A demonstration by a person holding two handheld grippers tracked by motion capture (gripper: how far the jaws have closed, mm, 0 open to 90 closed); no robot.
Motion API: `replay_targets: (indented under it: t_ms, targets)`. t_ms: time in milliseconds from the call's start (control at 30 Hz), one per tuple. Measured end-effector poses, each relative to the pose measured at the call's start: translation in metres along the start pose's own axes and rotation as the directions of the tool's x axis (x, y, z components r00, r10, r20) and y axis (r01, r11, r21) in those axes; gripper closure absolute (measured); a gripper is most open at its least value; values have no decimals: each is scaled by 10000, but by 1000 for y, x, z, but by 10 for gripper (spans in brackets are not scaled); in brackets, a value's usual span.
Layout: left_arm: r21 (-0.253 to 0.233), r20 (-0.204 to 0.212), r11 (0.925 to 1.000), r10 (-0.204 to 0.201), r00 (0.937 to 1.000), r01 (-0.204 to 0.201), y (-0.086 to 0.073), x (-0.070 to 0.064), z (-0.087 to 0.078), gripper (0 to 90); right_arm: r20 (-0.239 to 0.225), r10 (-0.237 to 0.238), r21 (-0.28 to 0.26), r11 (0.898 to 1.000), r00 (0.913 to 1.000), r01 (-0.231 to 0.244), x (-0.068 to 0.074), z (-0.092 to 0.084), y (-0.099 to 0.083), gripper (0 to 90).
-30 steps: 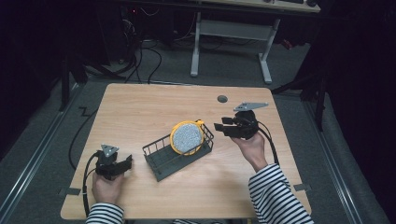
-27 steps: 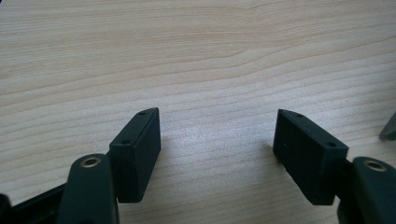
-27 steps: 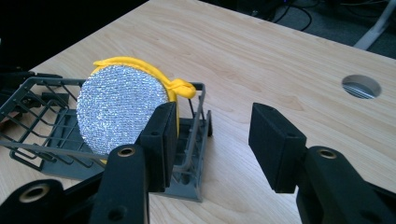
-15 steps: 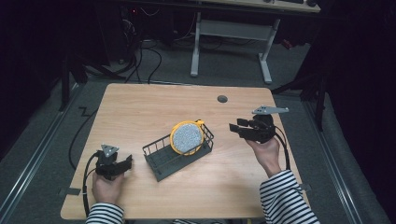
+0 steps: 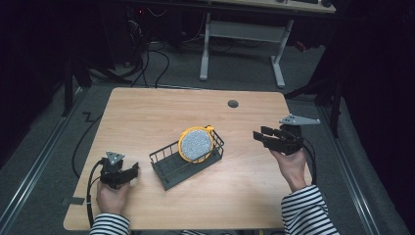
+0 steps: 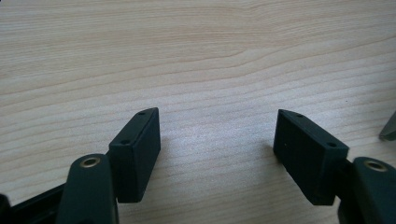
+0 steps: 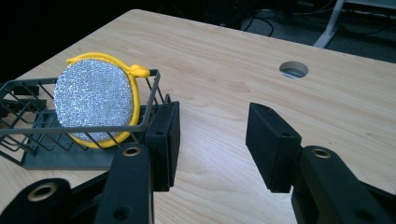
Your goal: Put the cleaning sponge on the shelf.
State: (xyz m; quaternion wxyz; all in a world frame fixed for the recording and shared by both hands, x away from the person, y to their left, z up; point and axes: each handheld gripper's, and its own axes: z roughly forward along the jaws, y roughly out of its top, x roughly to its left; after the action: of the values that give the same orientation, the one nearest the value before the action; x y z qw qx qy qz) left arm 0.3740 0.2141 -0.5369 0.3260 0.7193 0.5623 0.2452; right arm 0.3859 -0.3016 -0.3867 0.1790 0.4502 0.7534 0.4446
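A dark wire basket (image 5: 166, 171) sits at the middle of the wooden table (image 5: 147, 112). A round silver scrubber with a yellow rim (image 5: 195, 143) leans upright inside its right end. My right gripper (image 5: 259, 136) hovers to the right of the basket and points left at it, clear of the wire. Its jaws have just been closing a little and stand open with nothing between them. In the right gripper view the scrubber (image 7: 95, 100) and basket (image 7: 28, 126) lie left of my right gripper (image 7: 212, 126). My left gripper (image 5: 134, 171) rests open at the table's front left, over bare wood (image 6: 217, 135).
A round cable hole (image 5: 233, 104) is set in the table's far side, also seen as the hole (image 7: 293, 69) in the right gripper view. A desk frame and cables stand on the floor beyond the table. Bare wood surrounds the basket.
My right gripper has moved to the right, away from the basket and scrubber. The left gripper, basket and scrubber have stayed put.
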Motion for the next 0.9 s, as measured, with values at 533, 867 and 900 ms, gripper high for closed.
replay_targets:
  t_ms: [533, 867, 900]
  targets:
    - [2, -7, 10000, 5, 10000, -5, 0, 0, 0, 325, 387, 796, 101, 9967, 9961, -801, -20, -10, -35, 551]
    - [2, -13, 10000, 3, 10000, -3, 0, 0, 0, 326, 656, 1273, -60, 9919, 9897, -1271, -31, -23, -66, 551]
    - [1, -12, 10000, 3, 10000, -3, 0, 0, 0, 326, 671, 1337, -61, 9910, 9887, -1336, -32, -24, -69, 551]
